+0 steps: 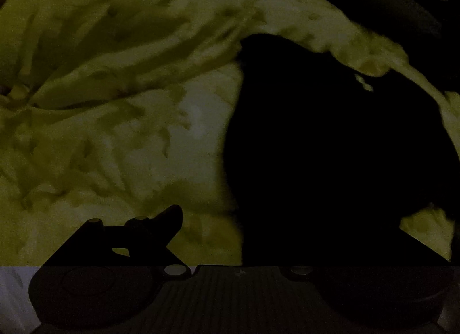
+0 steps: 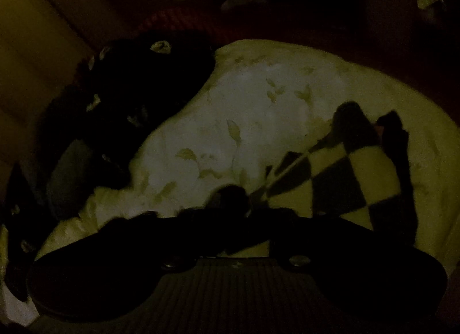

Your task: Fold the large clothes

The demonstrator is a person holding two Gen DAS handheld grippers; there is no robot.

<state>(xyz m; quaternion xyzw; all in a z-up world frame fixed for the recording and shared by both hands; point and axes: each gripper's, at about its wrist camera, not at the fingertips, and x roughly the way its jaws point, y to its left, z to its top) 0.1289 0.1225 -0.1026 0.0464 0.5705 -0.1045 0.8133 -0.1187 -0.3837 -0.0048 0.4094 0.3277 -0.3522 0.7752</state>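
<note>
The scene is very dark. In the left wrist view a black garment (image 1: 330, 147) hangs or lies in front of the lens on the right, over a pale leaf-print bedcover (image 1: 115, 132). Only my left gripper's left finger (image 1: 155, 227) shows; the right one is lost in the black cloth. In the right wrist view the black garment (image 2: 138, 84) lies crumpled at the left on the bedcover (image 2: 258, 104). A black-and-pale checkered cloth (image 2: 339, 173) runs from my right gripper (image 2: 247, 201) up to the right. Its jaws are too dark to read.
The bedcover is rumpled into ridges at the upper left of the left wrist view. In the right wrist view a dark red surface (image 2: 187, 17) lies beyond the bed, with a pale wall or cabinet (image 2: 43, 32) at the far left.
</note>
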